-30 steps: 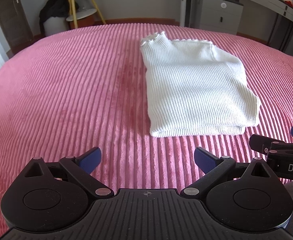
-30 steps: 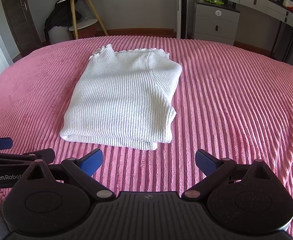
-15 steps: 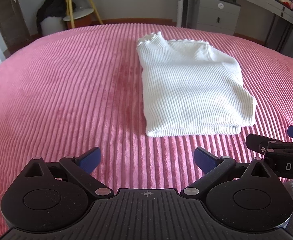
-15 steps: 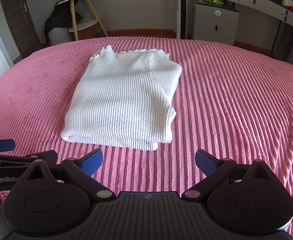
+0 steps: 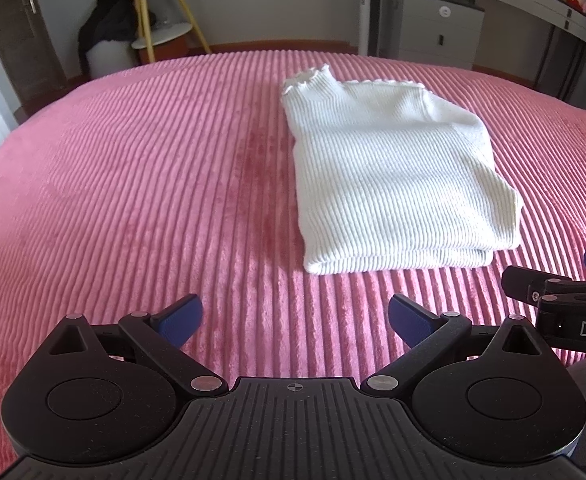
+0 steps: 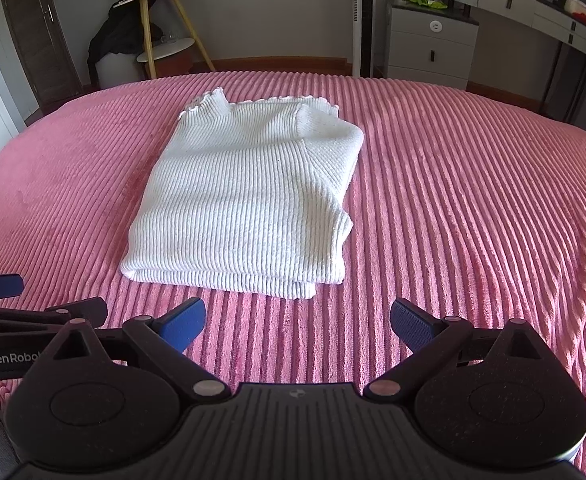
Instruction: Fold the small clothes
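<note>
Left wrist view: we see the left tongs (image 5: 295,318) low over the bed (image 5: 133,200), blue pads wide apart, nothing between them. The sweater (image 5: 393,184) lies folded flat on the pink ribbed bedcover, ahead and to the right of the tongs, well apart from the tips. Its scalloped collar points to the far side, folded edge faces us. We note a darker patch of the cover just left of the sweater. The right tongs (image 5: 573,280) poke in at the right edge, near the sweater's near right corner, not touching it. Beyond the bed: a stool (image 5: 161,24) with yellow legs at far left, a grey drawer unit (image 5: 437,28) at far right.

Right wrist view: we see the right tongs (image 6: 298,320) also low over the bed (image 6: 473,200), pads spread wide, empty. The sweater (image 6: 249,196) sits ahead and a bit left, near edge just beyond the tips, no contact. A folded-in sleeve shows along its right side. The left tongs (image 6: 33,304) enter at the left edge, beside the sweater's near left corner, apart from it. Stool (image 6: 161,12) at far left, drawer unit (image 6: 433,40) and a vanity desk (image 6: 533,0) at far right
</note>
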`<state>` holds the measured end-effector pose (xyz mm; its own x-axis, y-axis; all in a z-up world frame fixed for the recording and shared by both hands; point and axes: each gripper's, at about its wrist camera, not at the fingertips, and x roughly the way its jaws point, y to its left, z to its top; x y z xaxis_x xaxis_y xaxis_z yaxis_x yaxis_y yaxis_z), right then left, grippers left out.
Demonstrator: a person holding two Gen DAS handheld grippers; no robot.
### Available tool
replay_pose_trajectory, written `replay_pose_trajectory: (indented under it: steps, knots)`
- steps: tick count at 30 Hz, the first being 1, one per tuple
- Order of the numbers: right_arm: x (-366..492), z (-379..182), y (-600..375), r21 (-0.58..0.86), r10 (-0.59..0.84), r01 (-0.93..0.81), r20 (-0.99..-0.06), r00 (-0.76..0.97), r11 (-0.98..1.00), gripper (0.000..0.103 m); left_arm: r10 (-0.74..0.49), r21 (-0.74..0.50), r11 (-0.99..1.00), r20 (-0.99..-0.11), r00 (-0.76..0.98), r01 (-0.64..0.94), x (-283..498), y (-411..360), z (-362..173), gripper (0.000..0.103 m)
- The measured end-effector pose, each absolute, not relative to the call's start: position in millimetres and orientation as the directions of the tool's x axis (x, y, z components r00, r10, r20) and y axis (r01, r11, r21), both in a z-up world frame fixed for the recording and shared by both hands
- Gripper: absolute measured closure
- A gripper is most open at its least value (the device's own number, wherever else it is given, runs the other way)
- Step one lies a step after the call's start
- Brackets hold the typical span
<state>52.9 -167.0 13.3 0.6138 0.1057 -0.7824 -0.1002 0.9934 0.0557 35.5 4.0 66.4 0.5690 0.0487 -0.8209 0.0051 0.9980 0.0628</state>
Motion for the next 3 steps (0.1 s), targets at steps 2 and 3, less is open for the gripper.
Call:
replay_pose_trajectory:
  steps: [2, 3]
  knots:
    - [52.4, 13.4, -166.3, 0.05, 0.102, -0.101, -0.781, 0.616, 0.994, 0.004, 0.046, 0.061, 0.998, -0.821, 0.57, 0.007, 34.8, 3.4, 66.3, 0.001]
    - [52.1, 13.3, -166.0, 0.048, 0.1, -0.101, -0.781, 0.617, 0.994, 0.004, 0.044, 0.06, 0.998, -0.82, 0.57, 0.01, 34.3, 3.0, 66.5, 0.001]
